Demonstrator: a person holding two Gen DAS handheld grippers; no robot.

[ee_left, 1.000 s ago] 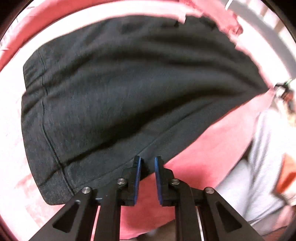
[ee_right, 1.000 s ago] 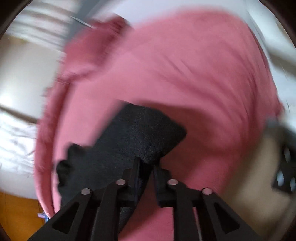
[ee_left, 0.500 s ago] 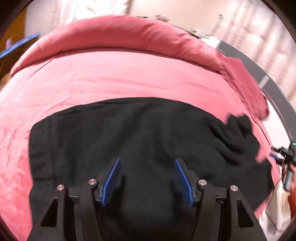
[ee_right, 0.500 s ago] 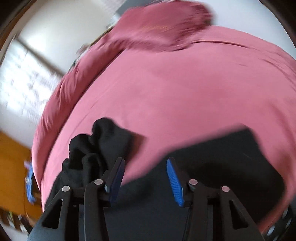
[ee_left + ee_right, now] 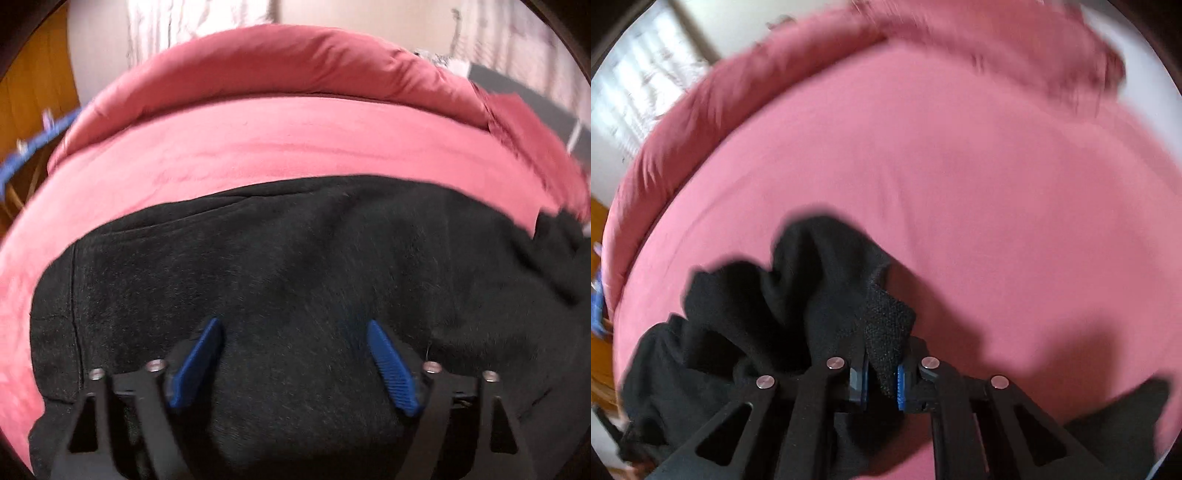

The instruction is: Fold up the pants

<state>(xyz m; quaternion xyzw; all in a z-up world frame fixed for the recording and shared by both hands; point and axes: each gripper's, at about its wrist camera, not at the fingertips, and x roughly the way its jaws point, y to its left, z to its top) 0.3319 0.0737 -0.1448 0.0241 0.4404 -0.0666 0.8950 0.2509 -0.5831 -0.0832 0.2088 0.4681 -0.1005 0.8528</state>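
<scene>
The black pants (image 5: 295, 266) lie spread on the pink bedspread (image 5: 295, 140). My left gripper (image 5: 295, 362) hovers just over the middle of them, wide open and empty, its blue pads (image 5: 199, 362) apart. In the right wrist view, my right gripper (image 5: 881, 380) is shut on a ribbed black edge of the pants (image 5: 886, 325). The rest of that end of the pants (image 5: 757, 314) is bunched up to the left of the fingers.
The pink bedspread (image 5: 960, 166) stretches far ahead of the right gripper. A rolled pink duvet (image 5: 277, 62) lines the far edge. A wooden door (image 5: 33, 92) and a blue object (image 5: 37, 144) are at the left. A white curtain is behind.
Both grippers opened half a second ago. The left has opened wider over the pants. The right has since shut on a bunched edge of the pants.
</scene>
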